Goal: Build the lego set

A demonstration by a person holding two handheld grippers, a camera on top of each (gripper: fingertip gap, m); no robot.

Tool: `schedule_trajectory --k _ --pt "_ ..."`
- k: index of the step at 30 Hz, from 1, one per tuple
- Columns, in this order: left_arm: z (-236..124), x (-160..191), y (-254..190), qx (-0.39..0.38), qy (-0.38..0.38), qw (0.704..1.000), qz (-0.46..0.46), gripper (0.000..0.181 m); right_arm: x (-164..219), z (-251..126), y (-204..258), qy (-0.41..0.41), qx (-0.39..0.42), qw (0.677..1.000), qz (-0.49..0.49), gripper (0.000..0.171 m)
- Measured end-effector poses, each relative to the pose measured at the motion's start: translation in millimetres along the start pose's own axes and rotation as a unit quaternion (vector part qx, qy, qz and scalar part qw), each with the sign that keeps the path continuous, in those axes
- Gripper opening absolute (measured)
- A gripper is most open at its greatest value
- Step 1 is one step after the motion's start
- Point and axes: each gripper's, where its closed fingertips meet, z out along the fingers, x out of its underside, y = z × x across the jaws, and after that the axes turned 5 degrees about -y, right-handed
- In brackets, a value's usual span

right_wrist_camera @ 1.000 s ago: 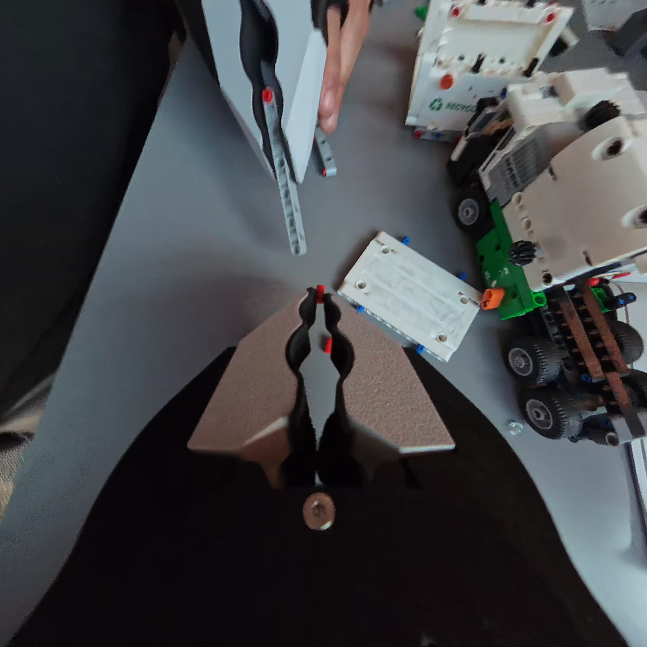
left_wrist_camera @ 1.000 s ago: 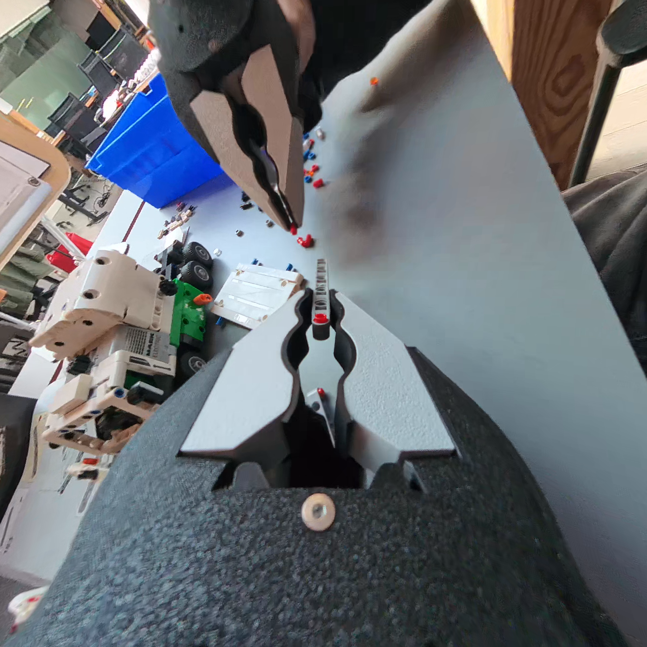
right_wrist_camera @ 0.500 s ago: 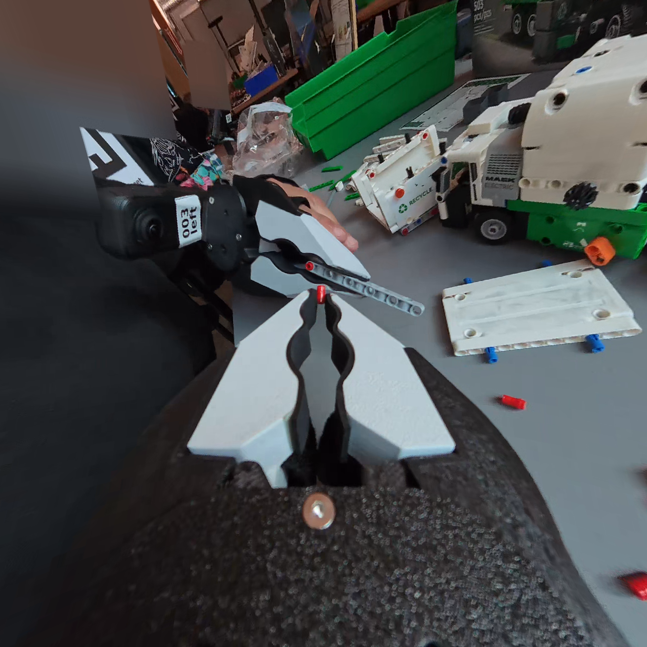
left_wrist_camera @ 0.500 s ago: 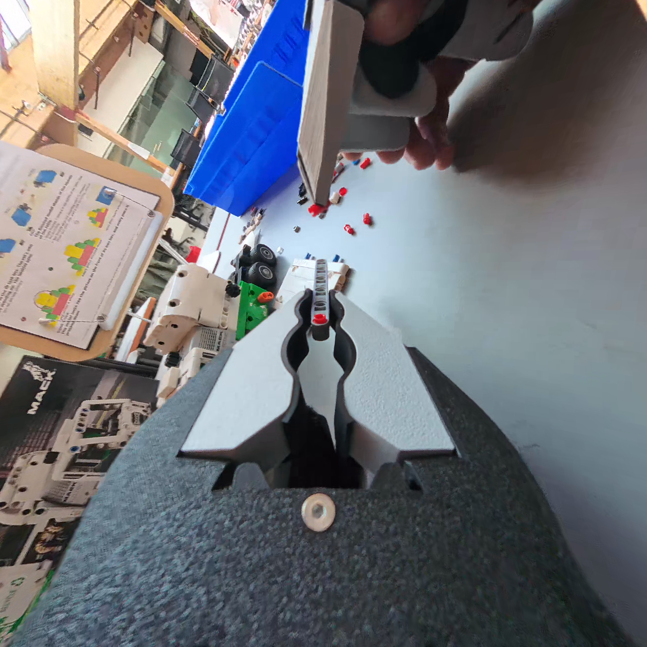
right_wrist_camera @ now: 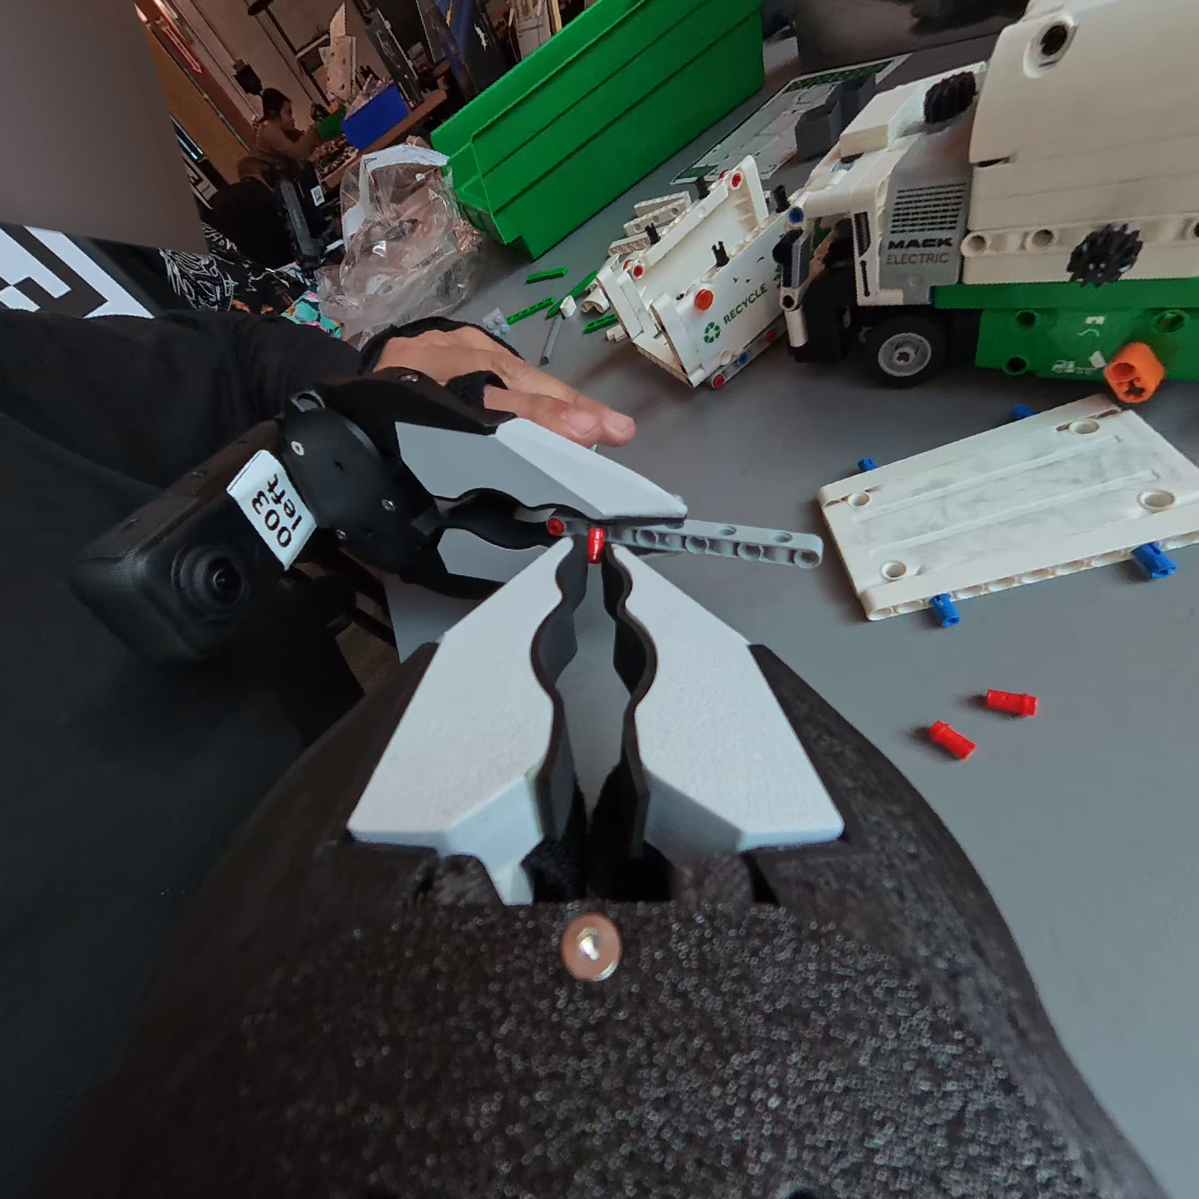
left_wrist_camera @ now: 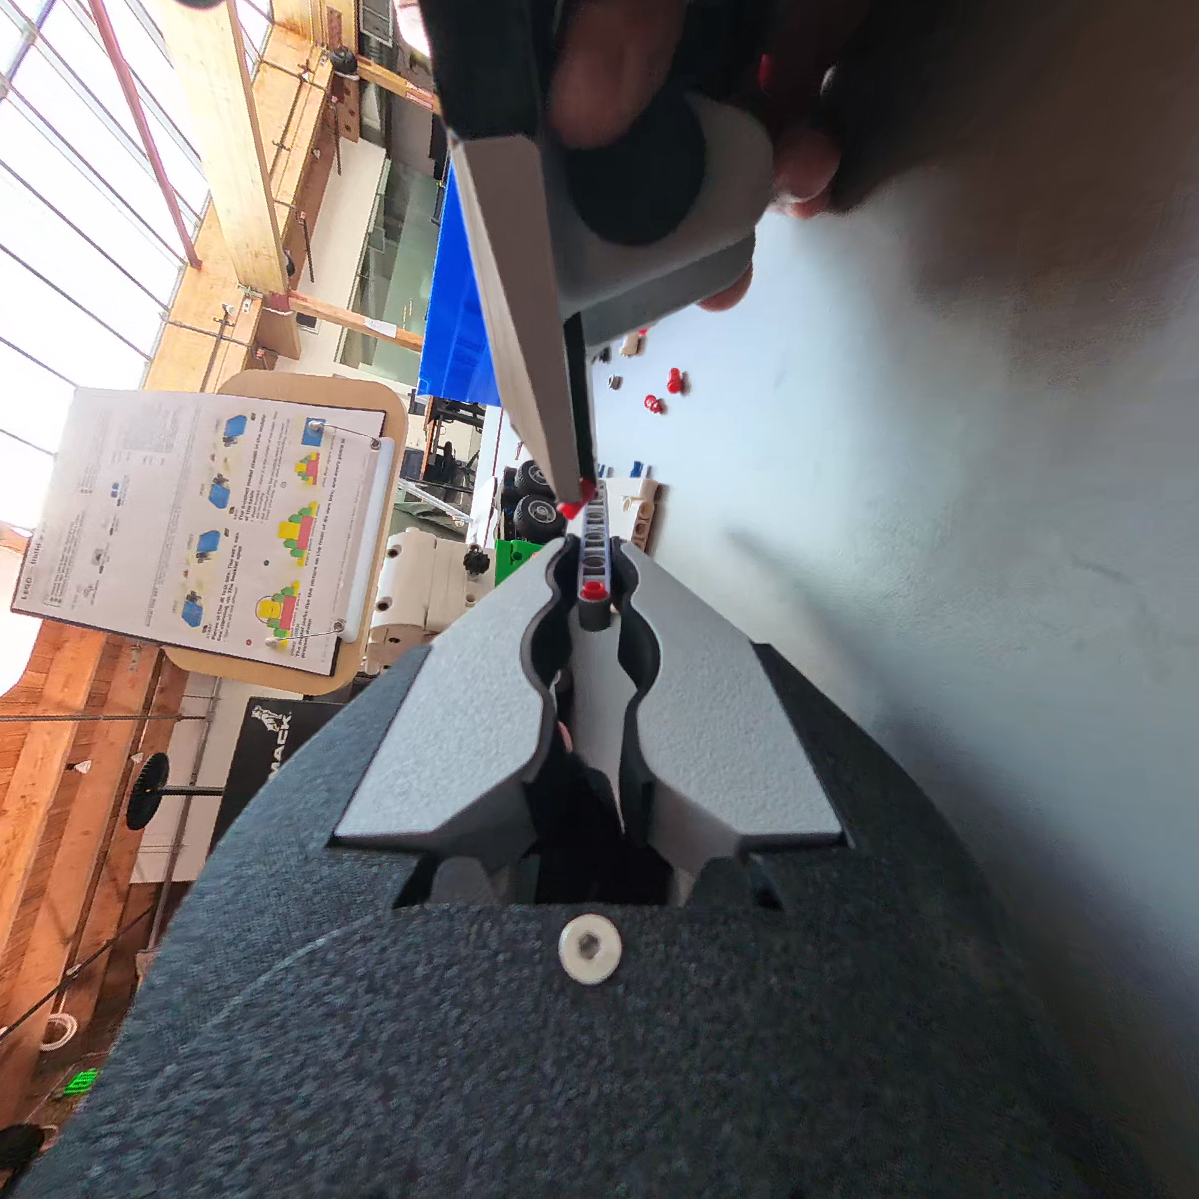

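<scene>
Above the grey bench [right_wrist_camera: 973, 843], the right tool [right_wrist_camera: 593, 551] pinches 1 red pin [right_wrist_camera: 595, 544], touching the grey beam [right_wrist_camera: 714, 538] clamped lengthwise in the left tool [left_wrist_camera: 593, 564].

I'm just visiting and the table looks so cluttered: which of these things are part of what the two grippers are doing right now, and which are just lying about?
In use:
- left gripper, shut on the grey holed beam
- right gripper, shut on a red pin at the beam

Lying about:
- two loose red pins
- white panel
- white and green truck
- green bins
- plastic bag
</scene>
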Motion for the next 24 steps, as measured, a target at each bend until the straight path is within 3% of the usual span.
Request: schedule_trajectory --k 12,18,24 --pt "2 1 -3 -0.005 0.019 0.999 0.037 0.005 9 1 -13 0.036 0.053 0.998 -0.009 0.002" --pt "2 1 -6 -0.012 0.020 0.995 0.099 0.005 18 4 -20 0.067 0.100 0.991 -0.060 0.002" --pt "1 0 -10 -0.019 0.015 0.987 0.158 0.005 16 2 -18 0.060 0.089 0.993 -0.045 0.002"
